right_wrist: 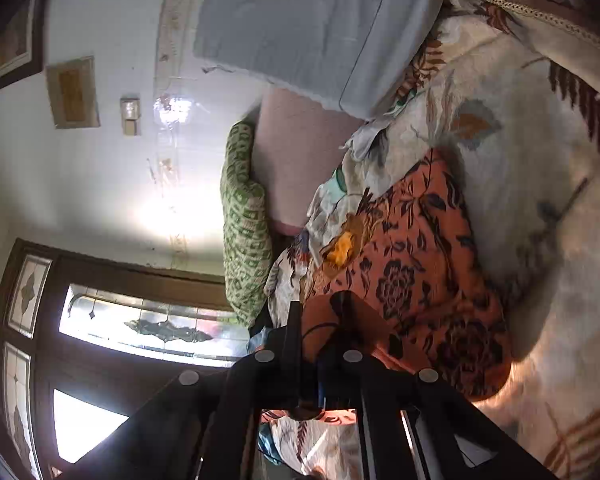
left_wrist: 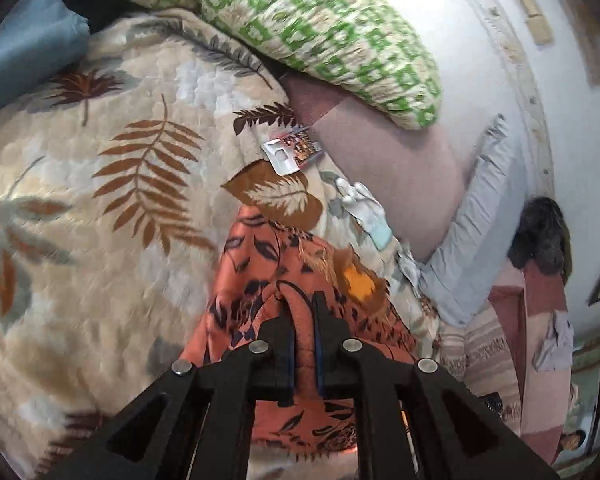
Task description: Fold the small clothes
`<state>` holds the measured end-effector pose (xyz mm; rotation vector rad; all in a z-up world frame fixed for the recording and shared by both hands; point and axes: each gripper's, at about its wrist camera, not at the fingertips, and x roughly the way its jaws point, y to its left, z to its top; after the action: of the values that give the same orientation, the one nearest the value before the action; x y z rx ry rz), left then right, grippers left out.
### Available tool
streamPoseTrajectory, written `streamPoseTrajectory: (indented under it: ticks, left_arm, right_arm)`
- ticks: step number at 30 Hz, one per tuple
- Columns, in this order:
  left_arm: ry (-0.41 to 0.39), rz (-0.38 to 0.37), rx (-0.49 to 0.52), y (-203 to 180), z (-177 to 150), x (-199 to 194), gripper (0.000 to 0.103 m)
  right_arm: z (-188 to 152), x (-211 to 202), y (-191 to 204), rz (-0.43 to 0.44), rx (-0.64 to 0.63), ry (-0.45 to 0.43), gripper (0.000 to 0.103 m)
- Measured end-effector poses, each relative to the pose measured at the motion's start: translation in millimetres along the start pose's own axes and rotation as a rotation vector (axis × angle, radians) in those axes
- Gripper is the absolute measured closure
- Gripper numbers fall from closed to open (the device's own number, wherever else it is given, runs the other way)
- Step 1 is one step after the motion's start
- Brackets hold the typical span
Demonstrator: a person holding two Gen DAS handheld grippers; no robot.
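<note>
A small orange garment with a dark leaf and flower print (left_wrist: 284, 264) lies on a cream blanket with brown fern leaves (left_wrist: 112, 168). My left gripper (left_wrist: 303, 308) is shut on a pinched fold of the garment near its close edge. In the right wrist view the same garment (right_wrist: 412, 264) spreads over the blanket (right_wrist: 540, 184), and my right gripper (right_wrist: 320, 316) is shut on another edge of it, holding the cloth bunched between the fingers. An orange-yellow patch (right_wrist: 342, 246) marks the garment's far part.
A green and white patterned pillow (left_wrist: 300, 28) and a pink pillow (left_wrist: 400, 168) lie at the bed's head by the white wall. A pale blue cloth (right_wrist: 312, 28), a white glove (left_wrist: 360, 200) and a small printed packet (left_wrist: 292, 150) lie nearby. A stained-glass door (right_wrist: 112, 320) stands beyond the bed.
</note>
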<state>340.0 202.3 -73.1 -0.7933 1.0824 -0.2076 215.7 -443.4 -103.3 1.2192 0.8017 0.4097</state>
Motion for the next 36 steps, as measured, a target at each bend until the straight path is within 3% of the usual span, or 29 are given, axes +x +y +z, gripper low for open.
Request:
streamPoseTrajectory:
  ticks: [1,2,3,4,5,6,7,8,10,13,17,20,23,25,28,29,30,31,32,36]
  left_arm:
    - [0.021,0.020,-0.017,4,19,34,0.087]
    - [0.048,0.068,-0.055,14,37,68,0.066]
    - [0.064,0.157,-0.104,26,48,92,0.042]
    - [0.057,0.227,-0.176,40,51,106,0.033]
    - [0.034,0.206,-0.238,51,51,110,0.025]
    - [0.009,0.153,-0.250,54,50,108,0.016]
    - [-0.004,0.123,-0.230,52,50,104,0.015]
    - [-0.019,0.138,-0.201,50,50,96,0.015]
    - [-0.096,0.168,-0.136,44,44,71,0.015]
    - [-0.128,0.155,-0.038,41,26,36,0.015]
    - [-0.048,0.122,0.143,40,-25,13,0.015]
    - [0.076,0.151,0.300,37,-64,32,0.015]
    - [0.164,0.166,0.350,40,-84,61,0.015]
    - [0.138,0.185,0.344,42,-87,73,0.014]
    - [0.123,0.209,0.363,30,-88,76,0.015]
    - [0.126,0.238,0.380,26,-88,78,0.039]
    - [0.132,0.292,0.396,24,-88,81,0.060]
    - [0.143,0.279,0.379,24,-86,81,0.067]
    - [0.168,0.241,0.339,25,-83,82,0.082]
    - [0.167,0.310,0.338,7,-81,78,0.084]
  right_arm:
    - [23,21,-11,-0.026,0.048,-0.007,0.094]
    - [46,42,-25,-0.055,0.082,-0.011,0.093]
    - [66,65,-39,-0.086,0.095,-0.008,0.083]
    - [82,83,-58,-0.127,0.128,0.006,0.053]
    - [89,95,-77,-0.210,0.203,0.008,0.030]
    - [91,95,-91,-0.255,0.269,-0.020,0.020]
    - [88,92,-98,-0.228,0.283,-0.053,0.020]
    - [86,88,-100,-0.204,0.258,-0.054,0.020]
    - [82,71,-96,-0.274,0.172,-0.080,0.020]
    - [67,43,-85,-0.328,0.067,-0.119,0.020]
    - [32,27,-76,-0.350,-0.058,-0.026,0.020]
    - [8,37,-74,-0.398,-0.164,0.095,0.020]
    - [0,48,-72,-0.393,-0.201,0.148,0.020]
    - [0,58,-71,-0.362,-0.206,0.173,0.020]
    - [1,81,-79,-0.396,-0.210,0.207,0.018]
    - [1,84,-77,-0.398,-0.225,0.207,0.018]
    - [0,86,-74,-0.410,-0.242,0.214,0.025]
    - [-1,90,-71,-0.437,-0.260,0.224,0.059]
    - [-3,95,-70,-0.474,-0.264,0.250,0.079]
    - [-2,108,-63,-0.546,-0.261,0.282,0.081]
